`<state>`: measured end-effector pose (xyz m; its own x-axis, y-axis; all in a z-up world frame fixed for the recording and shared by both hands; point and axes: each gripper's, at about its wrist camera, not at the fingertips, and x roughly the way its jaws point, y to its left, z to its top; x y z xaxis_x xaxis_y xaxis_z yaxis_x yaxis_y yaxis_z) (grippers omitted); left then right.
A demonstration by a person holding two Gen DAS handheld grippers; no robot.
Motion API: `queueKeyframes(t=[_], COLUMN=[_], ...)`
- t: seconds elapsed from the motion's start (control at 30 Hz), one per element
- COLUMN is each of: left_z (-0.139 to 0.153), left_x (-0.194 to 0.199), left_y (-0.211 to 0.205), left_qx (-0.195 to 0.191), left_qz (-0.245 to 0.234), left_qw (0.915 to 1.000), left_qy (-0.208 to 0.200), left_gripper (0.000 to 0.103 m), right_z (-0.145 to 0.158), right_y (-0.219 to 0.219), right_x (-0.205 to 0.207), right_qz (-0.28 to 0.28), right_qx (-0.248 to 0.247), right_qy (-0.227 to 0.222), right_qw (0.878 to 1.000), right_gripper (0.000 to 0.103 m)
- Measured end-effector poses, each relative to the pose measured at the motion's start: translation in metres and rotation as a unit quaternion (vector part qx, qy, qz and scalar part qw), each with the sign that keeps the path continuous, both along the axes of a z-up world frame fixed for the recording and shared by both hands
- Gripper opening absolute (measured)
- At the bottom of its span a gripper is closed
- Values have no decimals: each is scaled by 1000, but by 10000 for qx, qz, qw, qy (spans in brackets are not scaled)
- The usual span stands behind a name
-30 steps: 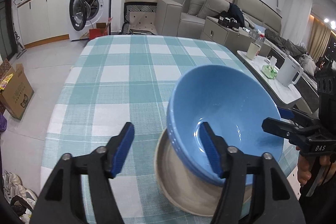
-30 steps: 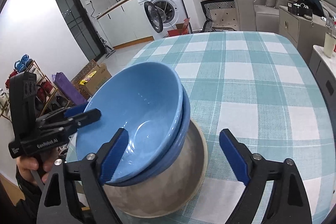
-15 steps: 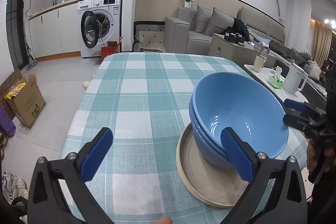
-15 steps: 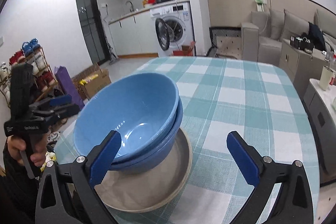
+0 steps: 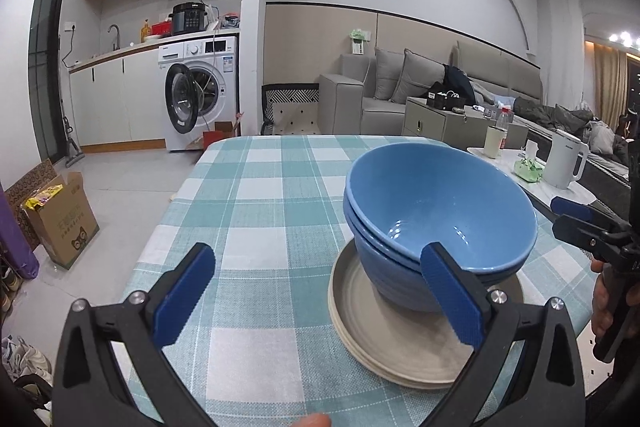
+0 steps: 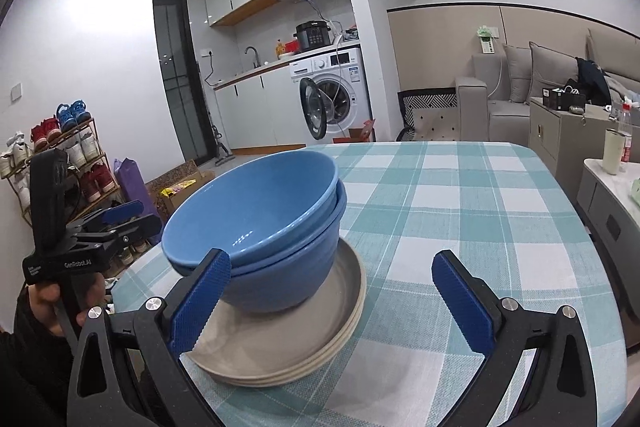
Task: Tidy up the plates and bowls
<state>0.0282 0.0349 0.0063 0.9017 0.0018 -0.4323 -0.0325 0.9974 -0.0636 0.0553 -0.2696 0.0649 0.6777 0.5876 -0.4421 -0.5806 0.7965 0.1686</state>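
Note:
Blue bowls [image 5: 440, 203] sit nested, the top one slightly tilted, on a stack of beige plates [image 5: 392, 343] near the front edge of the checked table [image 5: 272, 195]. In the right wrist view the bowls [image 6: 256, 211] and plates [image 6: 296, 343] sit left of centre. My left gripper [image 5: 316, 295] is open and empty, held back from the stack. My right gripper [image 6: 334, 295] is open and empty too, drawn back above the table edge. Each gripper shows in the other's view, the right one [image 5: 580, 223] and the left one [image 6: 112, 223].
The teal checked tablecloth covers the table [image 6: 460, 195]. A side table with a white kettle [image 5: 564, 163] stands to the right. A cardboard box [image 5: 60, 215] is on the floor at left. A washing machine [image 5: 200, 99] and a sofa [image 5: 400, 91] stand behind.
Both grippers have let go of the bowl, opened wide and pulled back and up from the stack. The top blue bowl now rests nested in the lower one.

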Motion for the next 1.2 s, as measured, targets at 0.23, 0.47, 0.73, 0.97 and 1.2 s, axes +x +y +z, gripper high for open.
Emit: queueKeyframes(t=[0.23, 0.47, 0.73, 0.97, 1.2], left_z=[-3, -15, -26, -30, -31], left_x=[-12, -19, -26, -31, -33], left_y=[-10, -12, -22, -24, -22], left_qx=[256, 75, 261, 275, 123], left_qz=[24, -47, -97, -84, -71], left_qw=[9996, 9997, 9990, 9984, 9984], left_qy=[-122, -220, -349, -487, -547], left_gripper=[103, 103, 103, 103, 103], right_z=[-8, -27, -34, -37, -40], right_y=[2, 7, 14, 14, 18], right_x=[-17, -31, -46, -51, -55], right_qz=[164, 227, 269, 370, 523], right_qx=[5, -179, -216, -130, -163], right_qy=[-45, -200, -601, -702, -736], right_qw=[9999, 9994, 9976, 9968, 9958], right_gripper=[102, 102, 102, 102, 102])
